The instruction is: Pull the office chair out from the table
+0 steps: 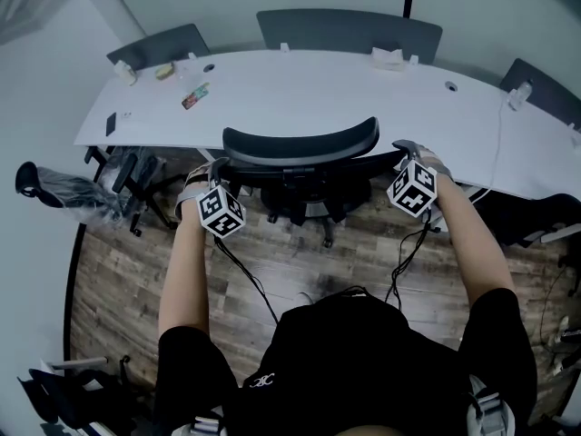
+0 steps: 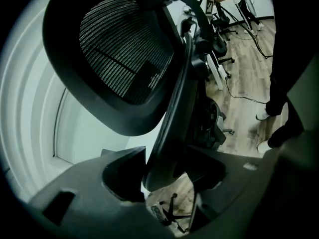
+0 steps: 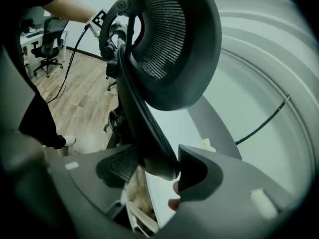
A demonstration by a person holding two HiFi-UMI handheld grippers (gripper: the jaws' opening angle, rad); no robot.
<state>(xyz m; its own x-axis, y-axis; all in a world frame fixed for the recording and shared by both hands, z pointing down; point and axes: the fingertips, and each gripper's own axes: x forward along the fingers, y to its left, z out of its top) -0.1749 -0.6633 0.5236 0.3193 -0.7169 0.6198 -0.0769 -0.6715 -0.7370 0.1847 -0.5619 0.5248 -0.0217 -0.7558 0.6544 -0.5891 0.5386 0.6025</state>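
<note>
A black mesh-backed office chair (image 1: pixel 300 143) stands tucked under the long white table (image 1: pixel 363 94), its backrest toward me. My left gripper (image 1: pixel 218 165) is at the backrest's left end and my right gripper (image 1: pixel 406 149) at its right end. In the left gripper view the backrest's (image 2: pixel 124 59) black rim runs down between the jaws of the left gripper (image 2: pixel 167 176) and fills the gap. In the right gripper view the rim of the backrest (image 3: pixel 169 44) likewise sits pinched between the pads of the right gripper (image 3: pixel 157 168). The seat and base are mostly hidden.
More grey chairs (image 1: pixel 349 27) stand along the table's far side, and another black chair (image 1: pixel 113 182) sits at its left end. A small packet (image 1: pixel 194 95) and a white box (image 1: pixel 388 58) lie on the table. Cables (image 1: pixel 250 284) trail over the wooden floor toward me.
</note>
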